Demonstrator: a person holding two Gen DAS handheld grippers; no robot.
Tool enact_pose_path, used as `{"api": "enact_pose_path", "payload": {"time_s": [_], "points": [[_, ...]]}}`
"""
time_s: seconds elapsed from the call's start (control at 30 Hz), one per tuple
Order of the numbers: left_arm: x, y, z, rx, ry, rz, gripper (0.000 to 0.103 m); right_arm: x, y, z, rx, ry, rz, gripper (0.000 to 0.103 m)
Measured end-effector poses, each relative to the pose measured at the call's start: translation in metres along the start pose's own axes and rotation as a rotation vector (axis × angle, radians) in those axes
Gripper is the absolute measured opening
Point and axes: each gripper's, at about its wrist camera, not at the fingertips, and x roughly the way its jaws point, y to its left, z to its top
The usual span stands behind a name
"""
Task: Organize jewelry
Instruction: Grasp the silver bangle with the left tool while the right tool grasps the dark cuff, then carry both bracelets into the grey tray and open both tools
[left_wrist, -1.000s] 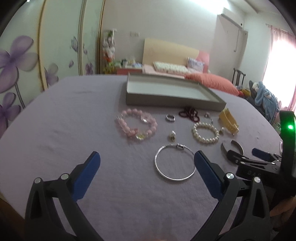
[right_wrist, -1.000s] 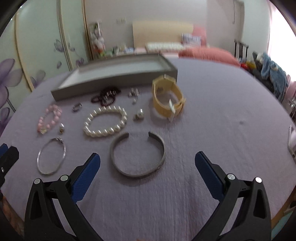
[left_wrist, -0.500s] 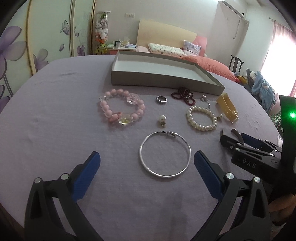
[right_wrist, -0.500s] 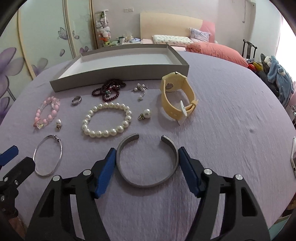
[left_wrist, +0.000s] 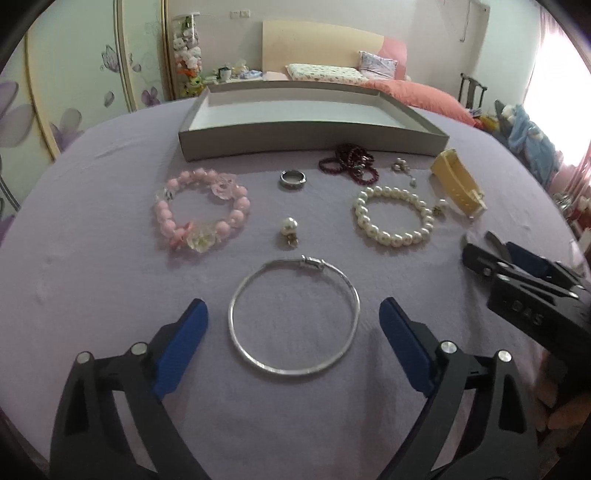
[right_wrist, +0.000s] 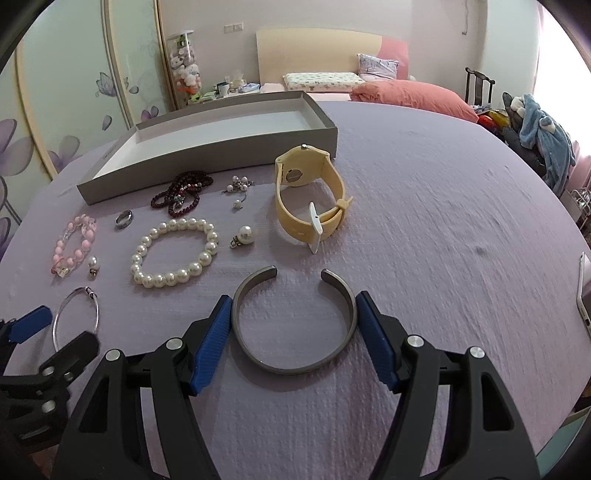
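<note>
Jewelry lies on a purple cloth in front of an empty grey tray (left_wrist: 229, 142) (right_wrist: 207, 162). My right gripper (right_wrist: 293, 314) has its blue pads on both sides of a grey open cuff bangle (right_wrist: 295, 354), touching it. My left gripper (left_wrist: 293, 321) is open, one finger on each side of a thin silver bangle (left_wrist: 293, 363) without touching it. Further off lie a pink bead bracelet (left_wrist: 201, 212), a pearl bracelet (left_wrist: 393, 216) (right_wrist: 173, 254), a dark red bead string (left_wrist: 349, 164), a ring (left_wrist: 291, 179), pearl earrings (left_wrist: 290, 229) and a yellow watch (right_wrist: 308, 192).
A phone (right_wrist: 583, 295) lies at the cloth's right edge. The right gripper (left_wrist: 524, 284) shows at the right of the left wrist view. A bed, a wardrobe with flower decals and a chair with clothes stand behind the table.
My right gripper has moved forward and narrowed from wide open until its pads sit against the grey cuff. My left gripper has come closer to the silver bangle and stayed open.
</note>
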Motion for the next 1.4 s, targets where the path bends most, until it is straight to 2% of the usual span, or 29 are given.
{"api": "enact_pose_path", "payload": {"time_s": [0.27, 0.43, 0.5, 0.63, 0.9, 1.03, 1.23, 1.4], "points": [[0.004, -0.003, 0.004, 0.018, 0.012, 0.036, 0.09, 0.001, -0.001, 0.0, 0.003, -0.002, 0.002, 0.068], [0.004, -0.003, 0.003, 0.023, 0.002, 0.032, 0.089, 0.001, 0.0, 0.0, -0.001, -0.001, -0.001, 0.068], [0.002, -0.004, 0.002, 0.028, -0.005, 0.028, 0.086, 0.001, 0.0, 0.0, -0.004, 0.0, -0.005, 0.068], [-0.001, -0.009, 0.0, 0.035, -0.022, 0.023, 0.071, 0.002, 0.002, 0.0, -0.011, 0.002, -0.012, 0.068], [-0.002, -0.008, -0.002, 0.039, -0.043, 0.007, 0.071, 0.002, 0.005, -0.001, -0.031, 0.007, -0.021, 0.068], [-0.006, 0.0, -0.003, 0.015, -0.047, -0.016, 0.071, 0.0, 0.005, -0.004, -0.049, 0.005, 0.003, 0.067], [-0.016, 0.023, -0.006, -0.048, -0.064, -0.014, 0.071, -0.016, 0.007, -0.013, -0.064, -0.058, 0.037, 0.067], [-0.032, 0.038, -0.009, -0.076, -0.101, 0.002, 0.071, -0.023, 0.013, -0.015, -0.073, -0.077, 0.085, 0.067]]}}
